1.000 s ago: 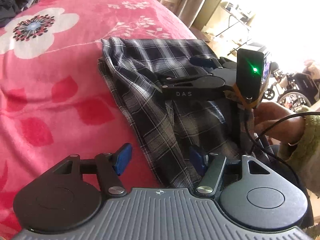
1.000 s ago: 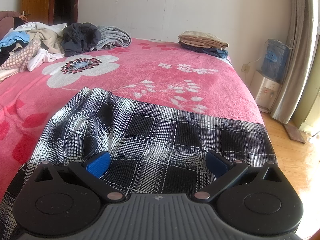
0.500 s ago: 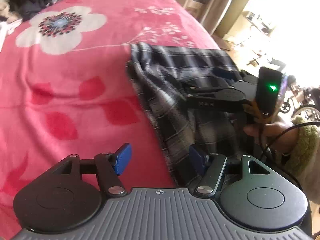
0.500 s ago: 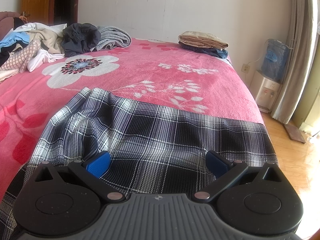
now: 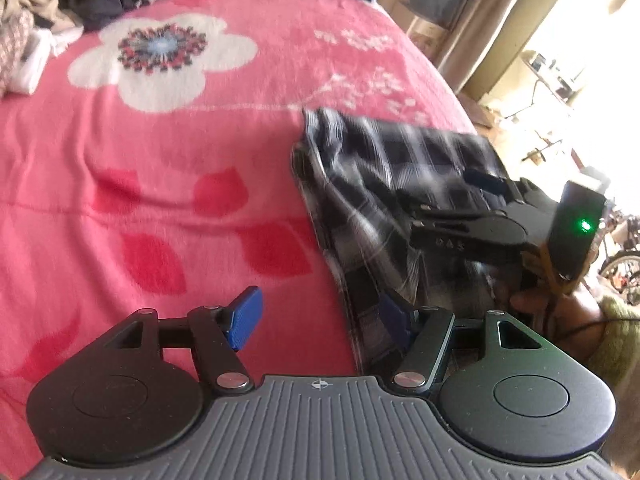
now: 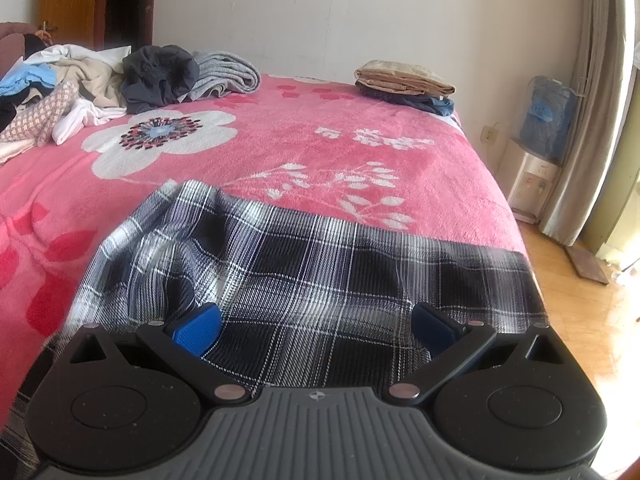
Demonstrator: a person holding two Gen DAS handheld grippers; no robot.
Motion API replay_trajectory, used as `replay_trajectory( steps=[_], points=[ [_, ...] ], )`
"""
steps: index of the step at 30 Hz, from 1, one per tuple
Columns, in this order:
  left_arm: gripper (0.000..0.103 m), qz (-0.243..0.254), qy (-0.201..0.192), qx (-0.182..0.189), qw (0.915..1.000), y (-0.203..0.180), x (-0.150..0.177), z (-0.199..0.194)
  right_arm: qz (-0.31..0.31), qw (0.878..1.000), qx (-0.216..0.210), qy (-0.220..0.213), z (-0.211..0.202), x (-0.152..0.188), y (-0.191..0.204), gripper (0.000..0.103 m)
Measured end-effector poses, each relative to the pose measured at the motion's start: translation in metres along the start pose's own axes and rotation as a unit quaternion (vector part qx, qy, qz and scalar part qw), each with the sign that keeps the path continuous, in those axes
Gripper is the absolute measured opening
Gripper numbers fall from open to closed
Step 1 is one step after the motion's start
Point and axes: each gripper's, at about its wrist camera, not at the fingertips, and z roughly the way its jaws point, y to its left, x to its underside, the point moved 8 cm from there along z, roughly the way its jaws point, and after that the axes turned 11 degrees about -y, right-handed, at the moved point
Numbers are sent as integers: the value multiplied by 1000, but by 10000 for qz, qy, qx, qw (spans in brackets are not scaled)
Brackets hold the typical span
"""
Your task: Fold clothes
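A black-and-white plaid garment [image 5: 380, 168] [image 6: 320, 260] lies spread at the near right corner of the pink floral bed [image 5: 160, 184] [image 6: 304, 152]. My left gripper [image 5: 320, 316] hovers at the garment's left edge. Its jaws are opening, and the cloth edge lies just inside the right pad without being pressed. My right gripper [image 6: 316, 328] [image 5: 444, 200] rests low over the middle of the garment, open, with flat cloth under the gap between its blue pads. A hand [image 5: 560, 312] in a green sleeve holds it.
A heap of unfolded clothes [image 6: 80, 88] lies at the bed's far left. A folded stack [image 6: 404, 84] sits at the far right. The bed's right edge drops to a wooden floor [image 6: 580, 300], with a water dispenser [image 6: 536, 160] and a curtain beyond.
The left gripper has swung and rolled, so the garment now sits further right in its view and more of the bed shows. The right gripper and its view have not moved.
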Motion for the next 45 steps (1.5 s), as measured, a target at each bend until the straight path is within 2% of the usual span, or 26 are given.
replay_trajectory(
  steps=[5, 9, 12, 15, 21, 25, 37, 40, 42, 45],
  points=[
    [73, -188, -195, -245, 9993, -2, -8, -8, 406, 9984, 42, -382, -32, -24, -6, 103],
    [91, -266, -326, -451, 9981, -7, -10, -11, 740, 9961, 140, -450, -70, -32, -20, 103],
    [97, -161, -309, -635, 9974, -14, -8, -9, 833, 9958, 217, -319, -98, -29, -30, 103],
    [99, -3, -260, -817, 9963, -24, -4, -8, 893, 9957, 171, -184, -124, -24, -34, 103],
    [100, 365, -126, -995, 9943, -43, 7, -7, 1354, 9895, -477, 167, -168, -10, -32, 103],
    [101, 530, -81, -1072, 9928, -49, 12, -8, 1417, 9868, -681, 385, -188, -2, -28, 103],
    [101, 637, 109, -1456, 9872, -43, 21, 0, 1038, 9870, -1023, 676, -200, 13, -8, 101],
    [101, 591, 171, -1545, 9861, -39, 22, 3, 934, 9862, -1114, 797, -195, 16, -4, 93],
    [101, 595, 193, -1572, 9856, -38, 23, 4, 882, 9844, -1212, 915, -192, 20, 0, 82],
    [101, 587, 237, -1529, 9862, -38, 24, 7, 887, 9791, -1412, 1161, -192, 28, 5, 77]
  ],
)
